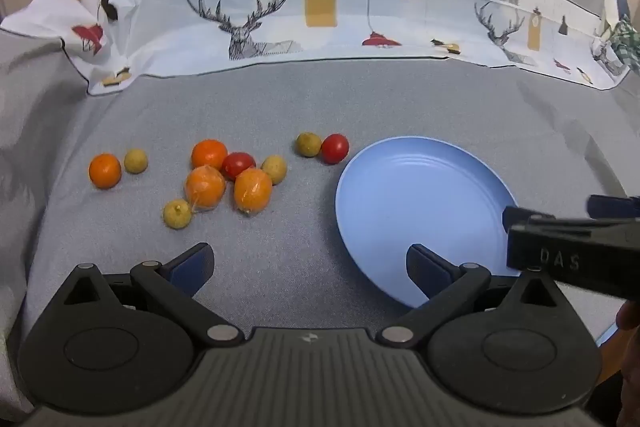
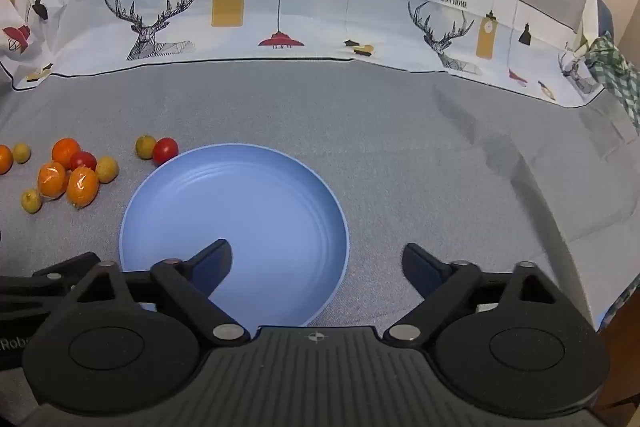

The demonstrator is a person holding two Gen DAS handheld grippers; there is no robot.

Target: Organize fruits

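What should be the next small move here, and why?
Probably reach the open left gripper forward to the red tomato beside the blue plate: the plate holds nothing, all fruit lies on the grey cloth, and this one is nearest the rim.

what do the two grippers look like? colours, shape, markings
Both match: black linkage arms with silver pivot pins, dark blue finger pads, ribbed grey body with a small cross logo. The left gripper view shows "DAS" embossed on the right gripper.

Blue plate (image 2: 280, 179): round, upright, no contents, lying on the grey cloth. Left of it lie four oranges (image 1: 204, 186), two in clear wrap, four yellow-green fruits (image 1: 176, 213) and two red tomatoes (image 1: 335, 148), one touching the rim.
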